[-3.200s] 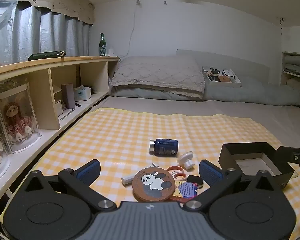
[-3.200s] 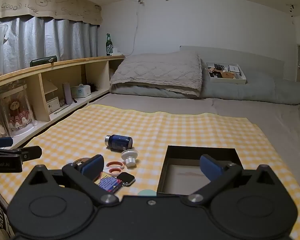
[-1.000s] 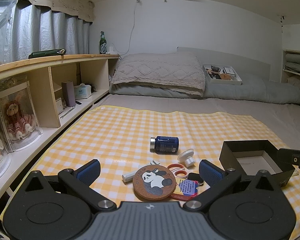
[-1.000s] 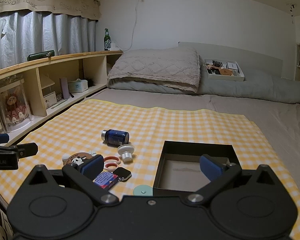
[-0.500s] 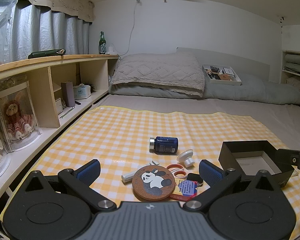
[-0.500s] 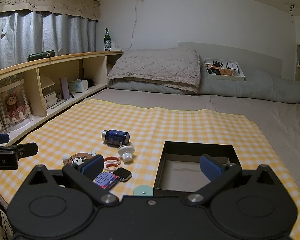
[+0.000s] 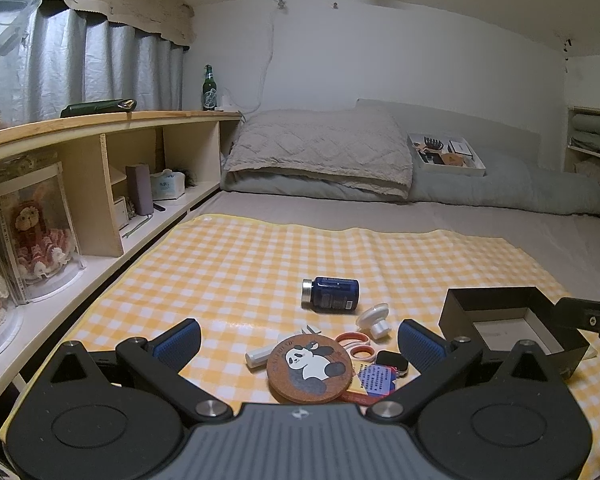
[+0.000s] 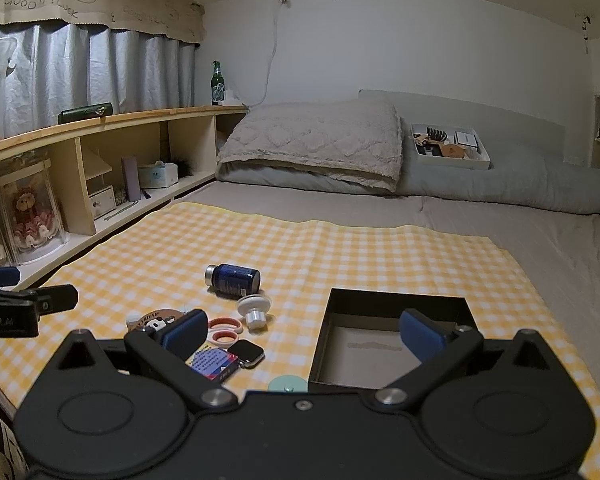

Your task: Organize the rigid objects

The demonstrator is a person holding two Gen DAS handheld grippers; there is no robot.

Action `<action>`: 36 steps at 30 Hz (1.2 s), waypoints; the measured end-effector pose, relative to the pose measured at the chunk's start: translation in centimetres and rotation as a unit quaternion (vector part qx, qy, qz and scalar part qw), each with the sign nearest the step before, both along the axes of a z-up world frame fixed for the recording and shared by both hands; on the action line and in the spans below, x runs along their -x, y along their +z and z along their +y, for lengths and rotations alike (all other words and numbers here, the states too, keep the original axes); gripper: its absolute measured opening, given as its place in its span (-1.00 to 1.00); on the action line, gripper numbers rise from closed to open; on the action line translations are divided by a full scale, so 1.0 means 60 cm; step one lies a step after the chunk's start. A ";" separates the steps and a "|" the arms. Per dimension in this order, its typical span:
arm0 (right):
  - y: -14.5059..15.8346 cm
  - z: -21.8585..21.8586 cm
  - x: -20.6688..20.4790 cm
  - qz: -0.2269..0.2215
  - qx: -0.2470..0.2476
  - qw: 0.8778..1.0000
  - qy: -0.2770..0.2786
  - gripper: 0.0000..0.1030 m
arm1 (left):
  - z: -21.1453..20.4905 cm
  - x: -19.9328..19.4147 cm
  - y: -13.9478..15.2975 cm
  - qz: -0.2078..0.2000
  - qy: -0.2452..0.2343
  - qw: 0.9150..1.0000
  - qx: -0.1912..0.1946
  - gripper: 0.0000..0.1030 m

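Change: objects lie where they did a second ago; both views barely shifted
Left gripper (image 7: 298, 340): jaws spread wide, empty, hovering above the panda coaster (image 7: 309, 368)
Right gripper (image 8: 302, 334): jaws spread wide, empty, raised over the black box (image 8: 396, 346)
Clutter: blue bottle (image 8: 233, 276) on its side, white knob (image 8: 254, 307), scissors (image 8: 224, 330), smartwatch (image 8: 246, 353) on the checked cloth (image 8: 340, 248), left of the box
Box: open, nothing visible inside

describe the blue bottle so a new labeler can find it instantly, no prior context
On the yellow checked mat spread over the bed, a cluster of small items sits left of the open black box. The blue bottle lies on its side at the cluster's far edge, just beyond the white knob. It is the only dark blue cylinder, with a silver cap.
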State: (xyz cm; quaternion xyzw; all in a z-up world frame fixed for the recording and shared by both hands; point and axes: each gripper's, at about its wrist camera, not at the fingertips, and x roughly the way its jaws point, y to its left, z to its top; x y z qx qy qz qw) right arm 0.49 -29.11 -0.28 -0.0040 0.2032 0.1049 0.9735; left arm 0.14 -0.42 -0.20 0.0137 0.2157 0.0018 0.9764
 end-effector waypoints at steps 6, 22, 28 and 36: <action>0.012 -0.007 0.004 -0.015 -0.008 1.000 0.001 1.00 | 0.002 0.003 0.007 -0.009 0.002 1.000 0.005 1.00; 0.078 -0.109 -0.078 -0.014 0.000 1.000 -0.011 1.00 | 0.021 -0.020 0.063 -0.047 -0.031 0.998 -0.038 1.00; 0.055 -0.168 -0.155 0.050 0.017 0.997 -0.053 0.95 | 0.016 -0.055 0.071 -0.056 -0.071 0.993 -0.078 1.00; -0.023 -0.239 -0.242 0.203 -0.021 0.975 -0.085 0.13 | -0.005 -0.144 0.074 -0.027 -0.128 0.984 -0.119 1.00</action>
